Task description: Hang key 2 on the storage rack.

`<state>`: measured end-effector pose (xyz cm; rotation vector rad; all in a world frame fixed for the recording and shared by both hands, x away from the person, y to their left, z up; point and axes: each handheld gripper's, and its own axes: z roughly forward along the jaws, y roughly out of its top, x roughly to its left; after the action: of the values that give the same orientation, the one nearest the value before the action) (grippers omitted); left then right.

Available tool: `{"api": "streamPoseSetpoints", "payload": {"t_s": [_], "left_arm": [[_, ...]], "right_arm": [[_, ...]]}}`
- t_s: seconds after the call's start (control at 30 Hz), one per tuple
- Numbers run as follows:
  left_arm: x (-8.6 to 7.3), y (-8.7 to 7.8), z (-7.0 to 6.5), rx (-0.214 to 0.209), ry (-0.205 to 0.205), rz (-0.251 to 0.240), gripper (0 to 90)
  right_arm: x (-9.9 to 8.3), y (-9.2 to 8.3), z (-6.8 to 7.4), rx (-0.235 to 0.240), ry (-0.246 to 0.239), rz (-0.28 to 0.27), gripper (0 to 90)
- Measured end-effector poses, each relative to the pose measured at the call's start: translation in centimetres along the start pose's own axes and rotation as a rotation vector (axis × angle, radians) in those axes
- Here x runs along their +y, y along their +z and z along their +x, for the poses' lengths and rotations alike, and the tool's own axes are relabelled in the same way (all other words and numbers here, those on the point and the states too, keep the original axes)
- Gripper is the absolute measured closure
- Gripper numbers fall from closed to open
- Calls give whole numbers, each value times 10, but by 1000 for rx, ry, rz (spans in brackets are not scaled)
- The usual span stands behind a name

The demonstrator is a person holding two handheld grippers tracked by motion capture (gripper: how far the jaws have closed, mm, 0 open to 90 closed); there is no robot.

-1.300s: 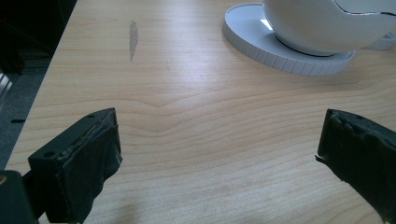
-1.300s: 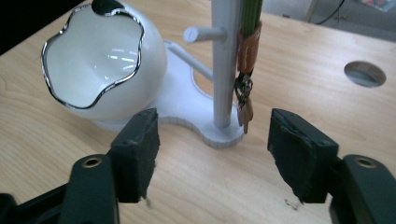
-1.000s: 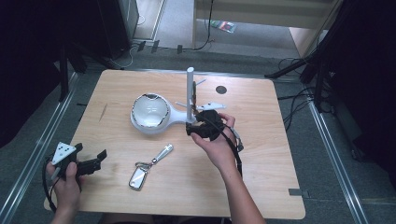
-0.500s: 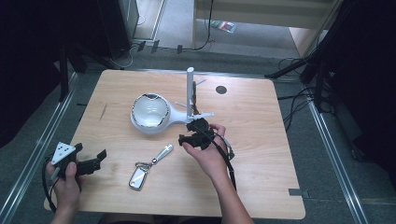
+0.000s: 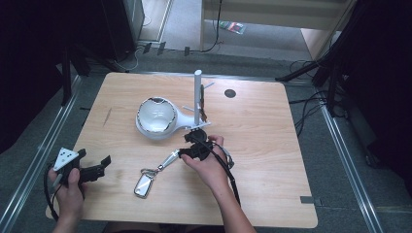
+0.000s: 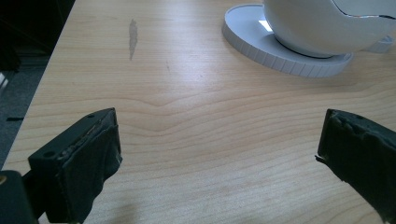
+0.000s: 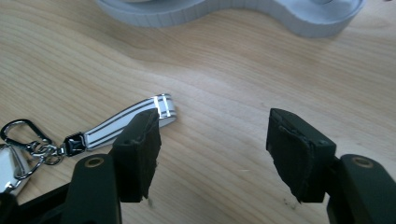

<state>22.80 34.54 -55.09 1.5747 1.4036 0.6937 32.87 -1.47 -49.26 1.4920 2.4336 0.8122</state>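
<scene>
Right tongs point(image 5: 188, 144) hang released over the bench point(image 5: 272, 145), one jaw overlapping the end of the keychain point(image 7: 126, 120) strap in the right gripper view. The keychain lies at 7 o'clock from the white stand point(image 5: 156, 118). Left tongs point(image 5: 94, 167), released, sit at the bench's 8 o'clock edge, empty.

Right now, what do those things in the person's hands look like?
Each hand holds black tongs with two blocky jaws faced with rough dark padding. The left tongs carry a grey three-cornered plate dotted with small marks on top. A black cable trails from the right tongs along the forearm. The arms are bare, with no sleeves in sight.
</scene>
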Motion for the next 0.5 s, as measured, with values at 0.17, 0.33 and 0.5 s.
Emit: {"api": "streamPoseSetpoints", "payload": {"t_s": [0.17, 0.33, 0.5], "left_arm": [[0, 0, 0, 0, 0, 1, 0], [0, 0, 0, -2, 0, 2, 0], [0, 0, 0, 0, 1, 3, 0]], "right_arm": [[0, 6, 6, -3, -11, 26, 428], [-1, 14, 7, -15, -36, 44, 443], [-1, 18, 12, 10, -22, 46, 427]]}}
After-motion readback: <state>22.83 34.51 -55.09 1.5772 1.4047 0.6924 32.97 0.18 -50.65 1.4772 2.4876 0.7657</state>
